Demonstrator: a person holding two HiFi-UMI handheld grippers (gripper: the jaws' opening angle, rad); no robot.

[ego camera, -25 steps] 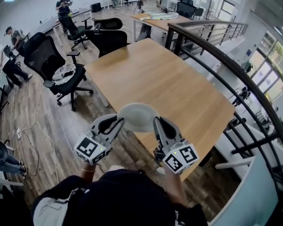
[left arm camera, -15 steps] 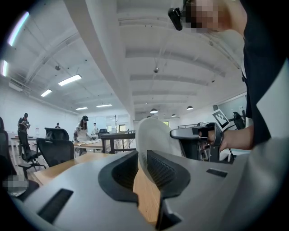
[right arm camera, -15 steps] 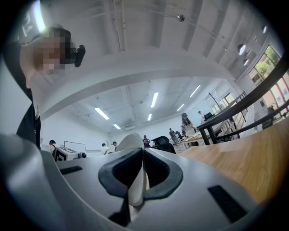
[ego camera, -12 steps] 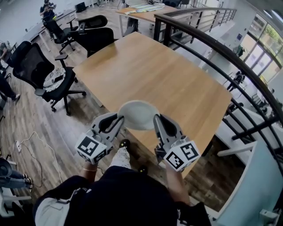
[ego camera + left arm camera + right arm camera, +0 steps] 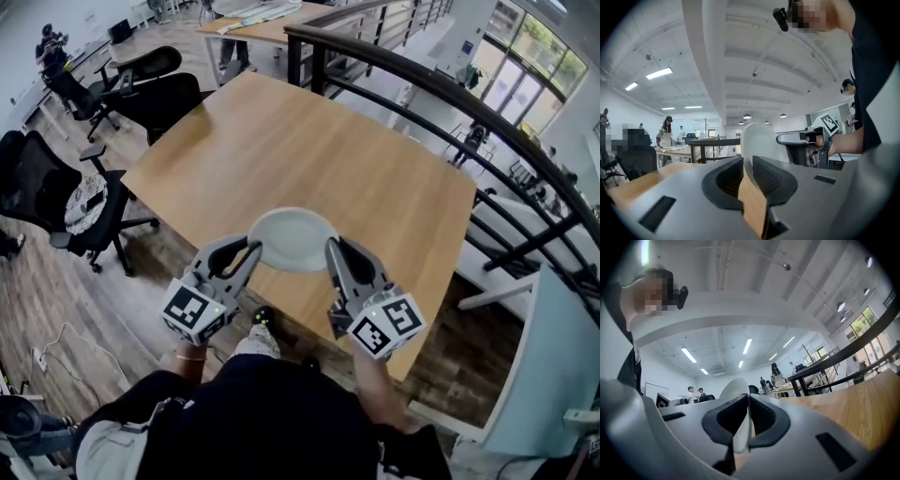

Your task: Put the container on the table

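Observation:
A pale, shallow round container (image 5: 292, 238) hangs over the near edge of the wooden table (image 5: 309, 159). My left gripper (image 5: 251, 251) is shut on its left rim and my right gripper (image 5: 332, 253) is shut on its right rim. In the left gripper view the container's rim (image 5: 759, 140) rises edge-on from between the jaws, with the right gripper (image 5: 806, 139) beyond it. The right gripper view shows the container's rim (image 5: 734, 389) pinched between its jaws.
A dark metal railing (image 5: 441, 103) curves along the table's far and right sides. Black office chairs (image 5: 56, 197) stand to the left on the wood floor. A second desk (image 5: 253, 17) with papers sits at the back. The person's feet (image 5: 258, 328) are by the table's near edge.
The person has walked up to the table with the container held in both grippers. The container now hangs over the table's near edge rather than over the floor.

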